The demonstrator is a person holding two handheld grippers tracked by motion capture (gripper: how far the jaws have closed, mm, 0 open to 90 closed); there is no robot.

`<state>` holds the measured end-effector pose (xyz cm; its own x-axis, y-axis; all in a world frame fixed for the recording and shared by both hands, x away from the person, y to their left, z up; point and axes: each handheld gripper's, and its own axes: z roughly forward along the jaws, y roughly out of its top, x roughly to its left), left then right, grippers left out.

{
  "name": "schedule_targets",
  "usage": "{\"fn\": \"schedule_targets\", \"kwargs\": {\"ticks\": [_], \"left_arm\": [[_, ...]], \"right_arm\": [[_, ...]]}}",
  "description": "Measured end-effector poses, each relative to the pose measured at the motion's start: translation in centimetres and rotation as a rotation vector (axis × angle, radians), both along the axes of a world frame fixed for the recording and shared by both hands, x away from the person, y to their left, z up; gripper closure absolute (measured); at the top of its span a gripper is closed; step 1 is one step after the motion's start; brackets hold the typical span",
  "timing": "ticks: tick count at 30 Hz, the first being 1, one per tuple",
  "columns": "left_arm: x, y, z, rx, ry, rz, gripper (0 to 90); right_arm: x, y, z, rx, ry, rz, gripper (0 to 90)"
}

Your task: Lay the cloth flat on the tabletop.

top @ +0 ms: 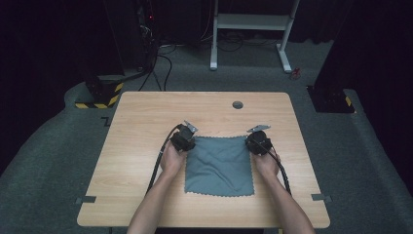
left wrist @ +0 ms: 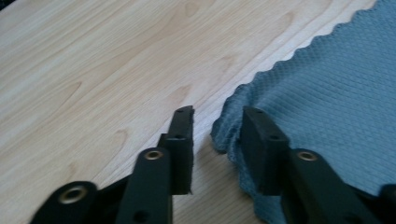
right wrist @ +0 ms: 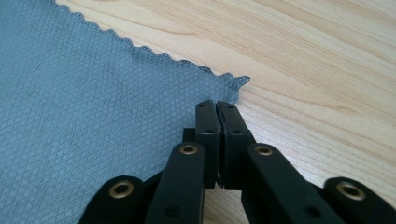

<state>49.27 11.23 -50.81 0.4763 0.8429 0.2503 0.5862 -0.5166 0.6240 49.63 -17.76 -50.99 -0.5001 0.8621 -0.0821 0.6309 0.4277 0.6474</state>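
From above, my grey cloth [top: 219, 165] lies near the middle of the table [top: 146, 117], almost square, its edges roughly in line with the table's. My left gripper [left wrist: 217, 128] shows its jaws parted astride the rumpled far-left corner. My right gripper [right wrist: 217, 112] is clenched beside the far-right corner; whether it pinches fabric, I cannot tell

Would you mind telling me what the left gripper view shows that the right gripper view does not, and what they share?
The left gripper view shows the left gripper with its jaws apart, straddling a rumpled, raised corner of the grey cloth. The right gripper view shows the right gripper with its jaws pressed together at a cloth corner that lies flat; whether fabric is pinched between them is unclear. Both show the cloth's scalloped edge and the wooden table.
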Motion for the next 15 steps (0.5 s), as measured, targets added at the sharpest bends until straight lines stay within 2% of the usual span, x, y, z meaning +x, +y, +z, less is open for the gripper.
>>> {"fn": "schedule_targets", "kwargs": {"ticks": [3,4,6,7,10,11,12,13,14,15], "left_arm": [[-0.2,0.4,0.3,-0.018,-0.006,0.023,57.6],[-0.5,0.6,0.6,-0.062,-0.018,0.019,56.6],[-0.8,1.0,1.0,-0.115,-0.022,0.017,55.6],[-0.9,1.1,1.0,-0.132,-0.003,0.015,54.5],[-1.6,1.3,0.8,-0.138,0.039,-0.011,51.9],[-2.2,1.4,0.7,-0.142,0.042,-0.023,51.9],[-3.4,1.8,0.8,-0.163,0.051,-0.056,51.9],[-3.4,1.8,0.8,-0.163,0.051,-0.056,51.6],[-4.9,2.1,0.9,-0.184,0.072,-0.092,51.3],[-4.9,2.1,0.9,-0.184,0.072,-0.092,51.1]], "right_arm": [[-0.1,-0.2,0.1,-0.004,-0.004,-0.004,83.1],[-0.2,-0.2,0.2,0.005,-0.003,-0.009,82.4],[-0.6,-0.4,0.6,0.032,-0.021,-0.002,80.9],[-0.9,-0.4,0.8,0.044,-0.027,0.004,80.4],[-2.0,-0.3,1.2,0.068,-0.040,0.051,78.7],[-3.2,-0.2,1.3,0.082,-0.038,0.085,77.5],[-3.8,-0.2,1.3,0.086,-0.037,0.104,76.8],[-4.5,-0.2,1.2,0.092,-0.034,0.119,76.2],[-5.1,-0.3,1.2,0.095,-0.031,0.131,75.7],[-5.1,-0.3,1.2,0.095,-0.031,0.131,75.7]]}}
